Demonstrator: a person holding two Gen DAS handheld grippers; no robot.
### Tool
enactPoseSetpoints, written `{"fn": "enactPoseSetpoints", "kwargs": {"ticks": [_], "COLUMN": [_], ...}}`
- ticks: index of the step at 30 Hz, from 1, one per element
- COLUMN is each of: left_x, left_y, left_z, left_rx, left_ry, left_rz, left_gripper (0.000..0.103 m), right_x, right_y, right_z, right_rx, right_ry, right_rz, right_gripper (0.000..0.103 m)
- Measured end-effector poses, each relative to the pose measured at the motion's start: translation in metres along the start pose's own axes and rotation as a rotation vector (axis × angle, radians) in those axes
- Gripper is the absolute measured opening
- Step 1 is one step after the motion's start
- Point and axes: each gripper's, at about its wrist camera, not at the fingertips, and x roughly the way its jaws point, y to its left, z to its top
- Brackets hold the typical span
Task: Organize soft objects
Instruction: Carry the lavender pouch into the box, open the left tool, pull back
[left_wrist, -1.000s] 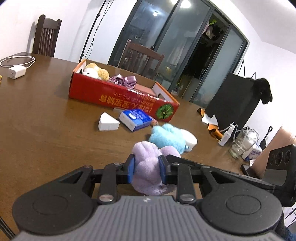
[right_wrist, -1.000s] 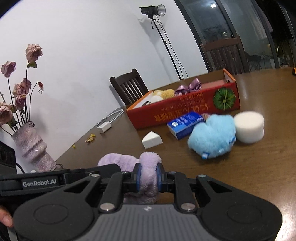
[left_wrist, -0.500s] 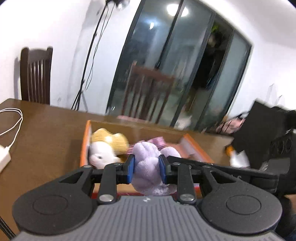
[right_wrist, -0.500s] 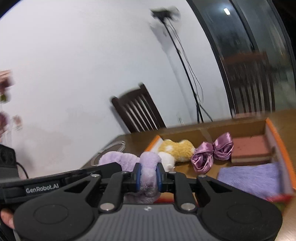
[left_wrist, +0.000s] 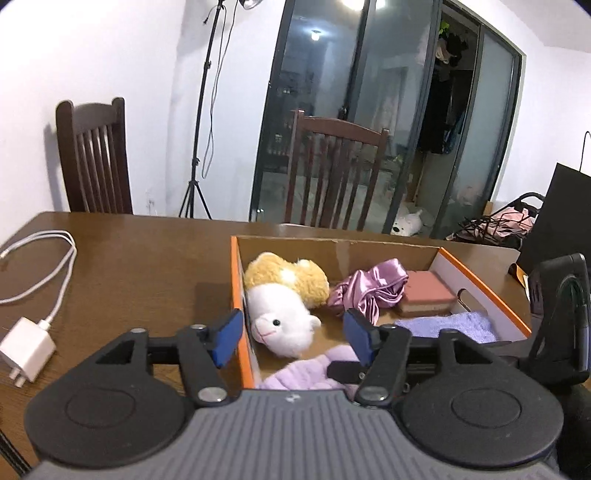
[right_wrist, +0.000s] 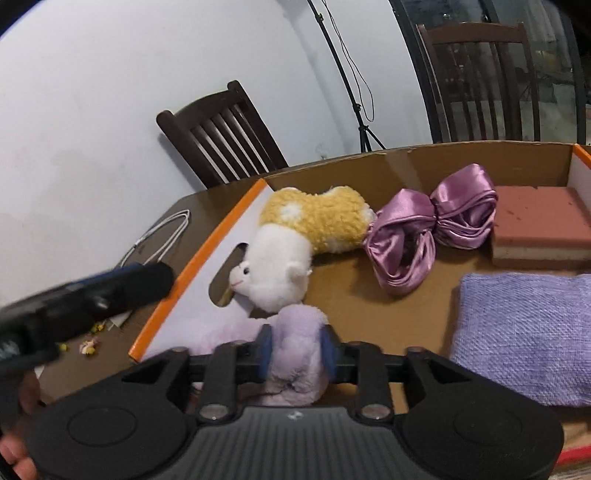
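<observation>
Left tongs (left_wrist: 293, 338) stand wide apart, just opened, gripping nothing; right tongs (right_wrist: 297, 349), also just opening, sit around the lilac plush (right_wrist: 295, 339), pads barely touching. That plush lies inside the orange box (right_wrist: 192, 266) at its near-left corner, long axis unclear. Beside it: a white-and-tan lamb (right_wrist: 291, 243), satin bow (right_wrist: 424, 229), pink sponge (right_wrist: 539, 225), lilac cloth (right_wrist: 528, 332). Outside the box, a charger (left_wrist: 26, 347) rests on the bench (left_wrist: 140, 266).

A white charger (left_wrist: 26, 349) with its looped cable (left_wrist: 44, 266) lies on the brown counter (left_wrist: 129, 266) at lower left. Two dark wooden chairs (left_wrist: 94, 162) stand behind it, upper left and centre. A light stand (left_wrist: 201, 110) rises between them.
</observation>
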Motion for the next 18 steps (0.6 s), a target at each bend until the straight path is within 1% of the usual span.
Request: {"fn": "enactPoseSetpoints", "kwargs": {"ticks": [1, 3, 5, 6, 9, 12, 14, 15, 18], "left_x": [-0.002, -0.012, -0.03, -0.041, -0.078, -0.116, -0.136, -0.145, -0.163], "left_y": [-0.002, -0.007, -0.013, -0.018, -0.033, -0.046, -0.055, -0.061, -0.077], "left_z": [0.003, 0.007, 0.012, 0.014, 0.017, 0.015, 0.011, 0.009, 0.004], "left_rx": [0.003, 0.007, 0.012, 0.021, 0.054, 0.075, 0.085, 0.098, 0.132], "left_ry": [0.001, -0.005, -0.026, -0.042, -0.098, -0.144, -0.165, -0.172, -0.185], "left_rz": [0.013, 0.025, 0.021, 0.02, 0.024, 0.022, 0.013, 0.011, 0.013], "left_gripper": [0.063, 0.063, 0.064, 0.065, 0.072, 0.074, 0.077, 0.078, 0.078], "right_x": [-0.003, -0.017, -0.04, -0.053, -0.104, -0.166, -0.203, -0.22, -0.254], "right_y": [0.001, 0.003, 0.006, 0.007, 0.008, 0.008, 0.007, 0.006, 0.0], "right_z": [0.0, 0.005, 0.009, 0.011, 0.015, 0.011, 0.006, 0.003, -0.005], "right_rx": [-0.002, -0.012, -0.035, -0.048, -0.077, -0.121, -0.149, -0.159, -0.162], "right_ry": [-0.001, -0.025, -0.064, -0.084, -0.155, -0.25, -0.309, -0.336, -0.381], "right_rz": [-0.004, -0.017, -0.017, -0.013, -0.01, -0.029, -0.038, -0.049, -0.087], "right_gripper": [0.036, 0.042, 0.044, 0.049, 0.053, 0.056, 0.061, 0.063, 0.064]}}
